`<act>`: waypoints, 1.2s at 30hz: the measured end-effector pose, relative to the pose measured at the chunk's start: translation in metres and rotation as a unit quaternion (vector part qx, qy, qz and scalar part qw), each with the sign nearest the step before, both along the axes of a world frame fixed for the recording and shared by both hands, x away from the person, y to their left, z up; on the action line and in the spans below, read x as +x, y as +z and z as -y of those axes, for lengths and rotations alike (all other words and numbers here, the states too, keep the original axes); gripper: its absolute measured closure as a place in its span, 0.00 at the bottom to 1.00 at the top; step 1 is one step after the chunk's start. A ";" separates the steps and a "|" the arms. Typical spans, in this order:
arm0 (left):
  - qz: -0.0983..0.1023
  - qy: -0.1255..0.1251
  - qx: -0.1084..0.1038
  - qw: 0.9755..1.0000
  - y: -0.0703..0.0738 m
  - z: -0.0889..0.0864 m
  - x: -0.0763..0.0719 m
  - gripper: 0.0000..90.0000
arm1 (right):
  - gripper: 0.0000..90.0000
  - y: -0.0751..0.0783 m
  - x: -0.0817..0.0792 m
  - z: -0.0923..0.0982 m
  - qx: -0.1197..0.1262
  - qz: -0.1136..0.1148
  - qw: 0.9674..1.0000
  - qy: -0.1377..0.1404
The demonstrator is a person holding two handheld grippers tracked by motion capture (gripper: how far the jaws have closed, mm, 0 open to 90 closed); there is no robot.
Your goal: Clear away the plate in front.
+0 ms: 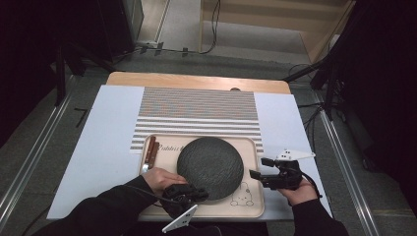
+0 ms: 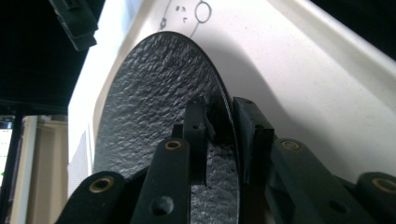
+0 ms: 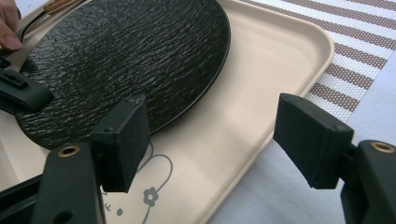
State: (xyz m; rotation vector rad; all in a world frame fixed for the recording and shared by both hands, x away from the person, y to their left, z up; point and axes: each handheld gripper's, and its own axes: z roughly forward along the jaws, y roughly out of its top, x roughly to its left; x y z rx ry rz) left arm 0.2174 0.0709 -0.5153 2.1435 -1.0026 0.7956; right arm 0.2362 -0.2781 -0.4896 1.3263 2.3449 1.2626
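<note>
A: While my left gripper [image 2: 219, 126] straddles the black plate's [image 1: 210, 161] near rim on the tray [image 1: 255, 204], its pads look barely seated.

B: Risk: the plate slips and drops. My right gripper [image 1: 255, 168] waits wide open, empty, alongside.

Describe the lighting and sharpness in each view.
High view: table brightly lit, surroundings dark, dark round plate sharp. Left gripper view: near jaws soft, plate texture crisp, tray washed out. Right gripper view: evenly lit; plate glints, jaws slightly soft.
</note>
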 end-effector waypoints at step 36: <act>-0.148 0.083 -0.009 0.985 0.024 0.001 0.019 0.27 | 0.28 0.000 -0.001 -0.002 -0.002 -0.001 1.000 0.003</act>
